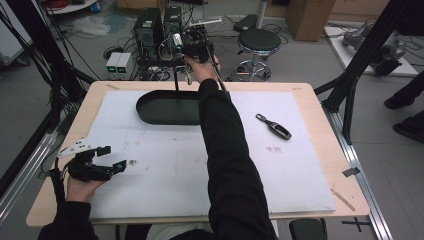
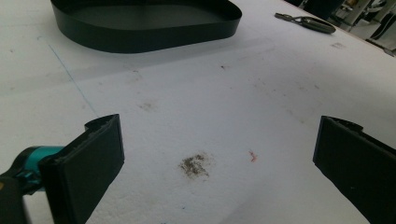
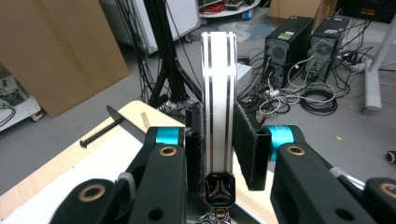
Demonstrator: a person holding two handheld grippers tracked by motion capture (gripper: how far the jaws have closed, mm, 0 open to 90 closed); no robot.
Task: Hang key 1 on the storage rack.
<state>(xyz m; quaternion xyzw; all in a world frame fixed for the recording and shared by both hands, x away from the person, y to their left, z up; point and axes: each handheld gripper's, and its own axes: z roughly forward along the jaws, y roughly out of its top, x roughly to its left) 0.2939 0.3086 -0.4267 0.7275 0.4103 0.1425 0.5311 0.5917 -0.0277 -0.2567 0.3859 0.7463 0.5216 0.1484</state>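
The right gripper's (image 3: 218, 112) own fingers (image 3: 250, 140) are sitting closest to its camera, standing only narrowly apart with a white striped bar (image 3: 218, 93) upright between them. The padded faces are lying against both flat sides of the bar, which is carrying thin dark lines along its length and a black emblem at its lower end. The bar is pointing out past the far edge of the desk (image 1: 320, 150), over the grey floor, where two black computer towers (image 3: 285, 42) and loose cables are standing. From above, the person's right arm is reaching across the desk, and the right gripper (image 1: 186, 42) is hanging beyond that far edge with the white bar (image 1: 177, 39) at its tip.

The left gripper (image 2: 219, 126) is holding its fingers wide apart with nothing between them. It is resting low over the white mat (image 1: 175, 175) at the near left corner (image 1: 112, 158), just beside a small brownish stain (image 2: 194, 165). Farther out, a black oval tray (image 2: 140, 37) is lying on the mat toward the far side (image 1: 150, 117), under the right forearm. A black key fob (image 1: 274, 126) is lying well apart from the tray, to its right.
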